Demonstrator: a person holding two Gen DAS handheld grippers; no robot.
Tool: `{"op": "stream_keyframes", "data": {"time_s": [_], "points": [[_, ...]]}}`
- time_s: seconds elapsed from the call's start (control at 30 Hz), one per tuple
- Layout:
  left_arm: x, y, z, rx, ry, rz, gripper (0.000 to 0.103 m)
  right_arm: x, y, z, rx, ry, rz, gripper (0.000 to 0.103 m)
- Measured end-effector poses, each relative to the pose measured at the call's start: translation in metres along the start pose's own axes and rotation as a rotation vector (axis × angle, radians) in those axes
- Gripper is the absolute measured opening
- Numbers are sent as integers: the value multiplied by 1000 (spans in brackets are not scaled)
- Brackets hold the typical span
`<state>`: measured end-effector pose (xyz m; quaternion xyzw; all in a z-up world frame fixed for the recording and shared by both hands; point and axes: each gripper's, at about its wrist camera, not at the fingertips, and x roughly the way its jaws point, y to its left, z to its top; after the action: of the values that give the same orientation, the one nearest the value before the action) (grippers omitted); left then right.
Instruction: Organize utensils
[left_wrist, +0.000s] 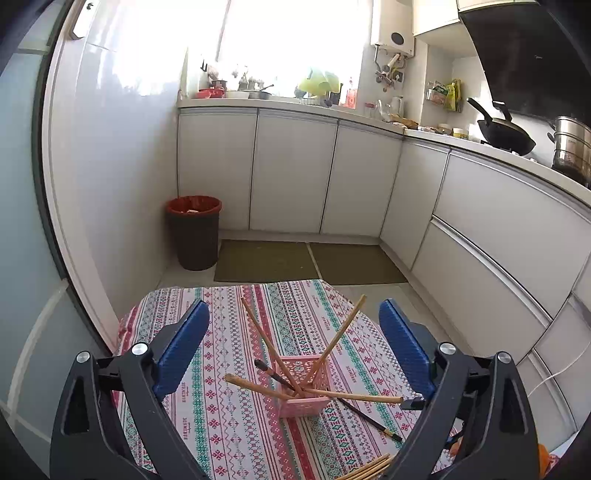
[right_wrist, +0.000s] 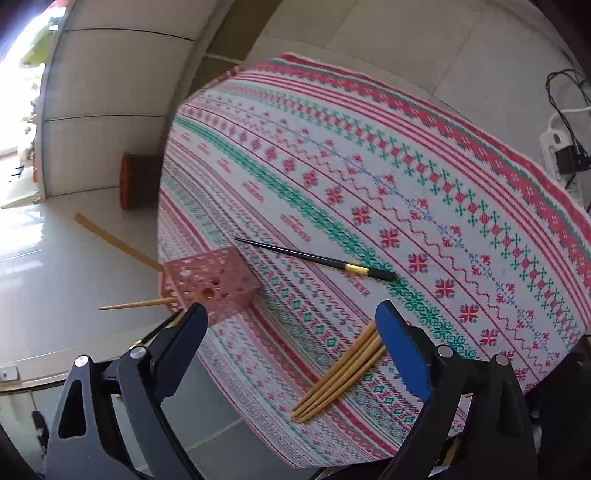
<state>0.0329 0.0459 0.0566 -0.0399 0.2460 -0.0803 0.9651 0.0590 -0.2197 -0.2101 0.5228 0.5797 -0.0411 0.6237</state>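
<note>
A pink perforated holder (left_wrist: 303, 391) stands on the patterned tablecloth (left_wrist: 229, 424) and holds several bamboo chopsticks (left_wrist: 266, 341) and one black chopstick (left_wrist: 271, 373), all leaning outward. My left gripper (left_wrist: 293, 328) is open and empty, above and before the holder. A black chopstick with a gold band (right_wrist: 317, 259) lies loose on the cloth; it also shows in the left wrist view (left_wrist: 369, 419). A bundle of bamboo chopsticks (right_wrist: 340, 373) lies near the table's front edge, partly behind my right finger. My right gripper (right_wrist: 291, 321) is open and empty above the cloth, between the holder (right_wrist: 210, 282) and the bundle.
A dark bin with a red liner (left_wrist: 194, 230) stands on the floor by the white cabinets (left_wrist: 291, 170). Two green mats (left_wrist: 310, 260) lie beyond the table. A power strip with cables (right_wrist: 557, 147) lies on the floor past the table's far edge.
</note>
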Motion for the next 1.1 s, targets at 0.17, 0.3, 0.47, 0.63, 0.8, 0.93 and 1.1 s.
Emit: {"op": "stream_keyframes", "data": {"time_s": [0.17, 0.3, 0.47, 0.63, 0.8, 0.93, 1.1], "points": [[-2, -3, 0, 2, -4, -23, 92, 20, -22, -1, 178, 5, -9, 74], [2, 0, 0, -7, 1, -31, 93, 29, -17, 10, 205, -51, -99, 55], [7, 14, 0, -47, 14, -34, 93, 43, -19, 18, 288, -71, -126, 48], [7, 30, 3, -79, 17, -32, 94, 43, -11, 34, 313, -86, -119, 49], [8, 48, 4, -112, 21, -19, 94, 44, 9, 51, 299, -112, -158, 52], [9, 58, 4, -133, 31, -11, 94, 53, 22, 77, 336, -80, -197, 51], [8, 64, 6, -146, 36, -13, 94, 54, 14, 103, 449, -9, -241, 27]]}}
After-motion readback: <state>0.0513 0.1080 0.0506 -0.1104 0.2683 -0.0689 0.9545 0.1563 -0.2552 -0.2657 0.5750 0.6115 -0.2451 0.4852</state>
